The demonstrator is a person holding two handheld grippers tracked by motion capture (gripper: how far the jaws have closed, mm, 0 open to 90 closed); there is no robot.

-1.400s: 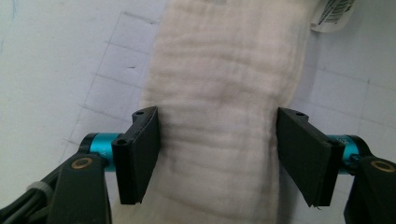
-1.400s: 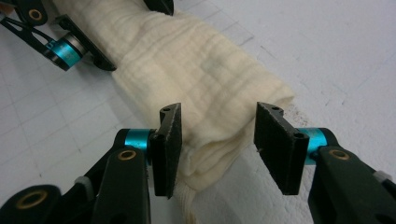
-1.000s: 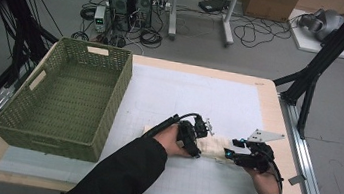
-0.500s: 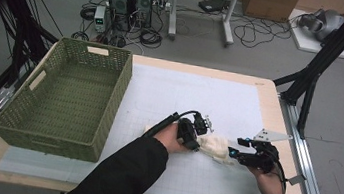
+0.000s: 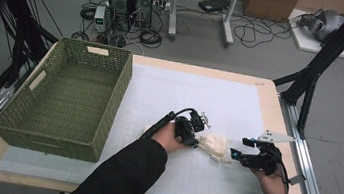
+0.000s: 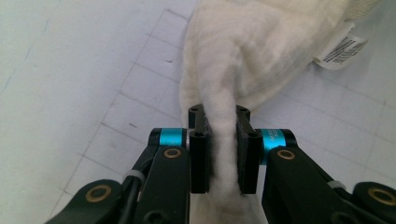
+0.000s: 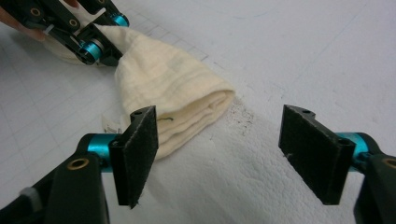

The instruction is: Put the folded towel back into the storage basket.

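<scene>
Two hand-held grippers work one cream cloth (image 5: 215, 145) lying folded on the white mat near the table's (image 5: 266, 97) front right. Left hand-held gripper (image 6: 223, 140) has just been closing and now pinches a bunched ridge of the cloth between its pads. Right hand-held gripper (image 7: 219, 154) has just been opening; jaws stand wide, nothing between them, cloth just beyond. Looks like a handover, so the left can likely carry it alone. Green wicker basket (image 5: 106, 118) sits well apart on the left, path clear.
</scene>
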